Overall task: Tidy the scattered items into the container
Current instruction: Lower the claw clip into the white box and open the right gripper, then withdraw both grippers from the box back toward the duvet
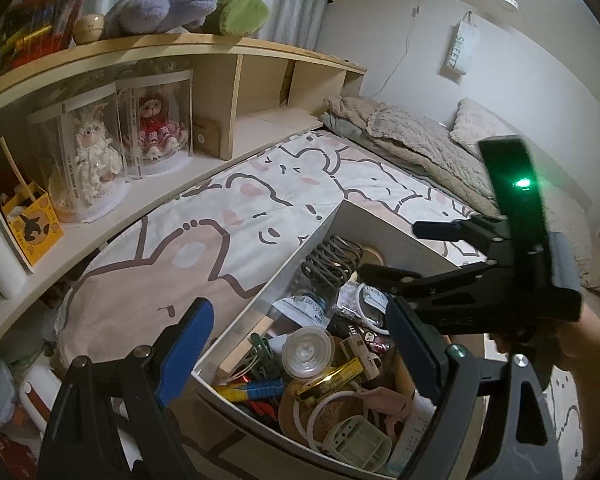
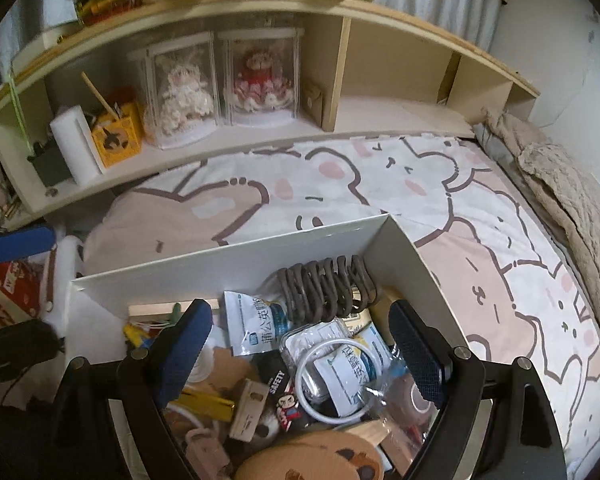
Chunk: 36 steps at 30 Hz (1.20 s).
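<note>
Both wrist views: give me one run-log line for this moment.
left gripper: open, empty | right gripper: open, empty, above box | white box: on bed, full of items | bedsheet: no loose items visible

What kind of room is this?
It looks like a bedroom. There is a bed with a cartoon bear sheet, a fluffy blanket bunched at its far end, and a shelf alongside holding dolls in clear cases.

"SAFETY" tag (image 2: 277, 381) (perhaps "SWEET" bag (image 1: 462, 50))
</note>
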Available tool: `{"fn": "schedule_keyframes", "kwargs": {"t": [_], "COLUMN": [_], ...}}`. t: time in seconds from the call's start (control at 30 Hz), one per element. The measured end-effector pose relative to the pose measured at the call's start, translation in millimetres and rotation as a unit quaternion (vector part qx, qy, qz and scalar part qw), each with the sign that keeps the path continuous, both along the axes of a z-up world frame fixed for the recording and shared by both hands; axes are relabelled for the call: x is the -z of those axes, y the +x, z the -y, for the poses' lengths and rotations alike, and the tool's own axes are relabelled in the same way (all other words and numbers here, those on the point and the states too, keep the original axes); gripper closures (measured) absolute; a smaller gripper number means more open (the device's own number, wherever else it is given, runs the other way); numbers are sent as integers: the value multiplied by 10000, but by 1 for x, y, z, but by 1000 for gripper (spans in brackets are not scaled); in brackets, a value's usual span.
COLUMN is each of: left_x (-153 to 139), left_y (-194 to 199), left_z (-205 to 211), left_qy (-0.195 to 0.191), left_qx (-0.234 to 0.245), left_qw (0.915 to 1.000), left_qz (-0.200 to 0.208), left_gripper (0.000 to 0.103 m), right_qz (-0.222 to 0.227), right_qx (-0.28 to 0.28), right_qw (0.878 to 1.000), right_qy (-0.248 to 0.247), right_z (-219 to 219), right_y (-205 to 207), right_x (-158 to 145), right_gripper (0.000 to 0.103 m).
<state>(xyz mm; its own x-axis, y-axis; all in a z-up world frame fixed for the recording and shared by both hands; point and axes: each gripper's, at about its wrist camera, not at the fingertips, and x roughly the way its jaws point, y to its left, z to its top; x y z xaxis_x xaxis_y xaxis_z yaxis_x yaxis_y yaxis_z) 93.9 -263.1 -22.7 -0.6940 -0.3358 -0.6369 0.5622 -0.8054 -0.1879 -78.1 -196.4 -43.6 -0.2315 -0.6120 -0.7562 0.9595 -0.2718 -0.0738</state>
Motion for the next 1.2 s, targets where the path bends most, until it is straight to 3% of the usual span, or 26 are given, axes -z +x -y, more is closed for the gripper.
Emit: {"fn": "schedule_keyframes", "kwargs": {"t": [0.23, 0.3, 0.37, 0.43, 0.47, 0.53, 1.2], "left_x": [-7, -9, -11, -13, -14, -16, -30], "left_y": [2, 3, 3, 3, 4, 5, 8], "left_z": [-14, -18, -21, -25, -26, -29, -69], "left_qy": [-213, -279, -318, -351, -364, -373, -665], "left_qx": [-46, -78, -82, -89, -101, -137, -131], "left_qw": [9997, 9995, 9994, 9993, 9993, 9992, 9977], "left_qz": [64, 81, 66, 53, 40, -1, -87], "left_gripper": [14, 7, 7, 6, 5, 0, 0], "right_qz": [-12, -46, -46, -36, -37, -59, -334], "right_qx": [89, 117, 144, 205, 239, 269, 536], "right_qw": [9995, 9992, 9988, 9982, 9979, 9973, 9896], "right_qy": [-300, -377, -470, -558, -603, -678, -1290], "right_z": [-32, -41, -50, -59, -64, -72, -151], "right_y": [8, 10, 11, 11, 11, 12, 23], "right_x": [-16, -20, -24, -27, -28, -31, -61], "right_gripper": [12, 12, 11, 8, 0, 0, 0]}}
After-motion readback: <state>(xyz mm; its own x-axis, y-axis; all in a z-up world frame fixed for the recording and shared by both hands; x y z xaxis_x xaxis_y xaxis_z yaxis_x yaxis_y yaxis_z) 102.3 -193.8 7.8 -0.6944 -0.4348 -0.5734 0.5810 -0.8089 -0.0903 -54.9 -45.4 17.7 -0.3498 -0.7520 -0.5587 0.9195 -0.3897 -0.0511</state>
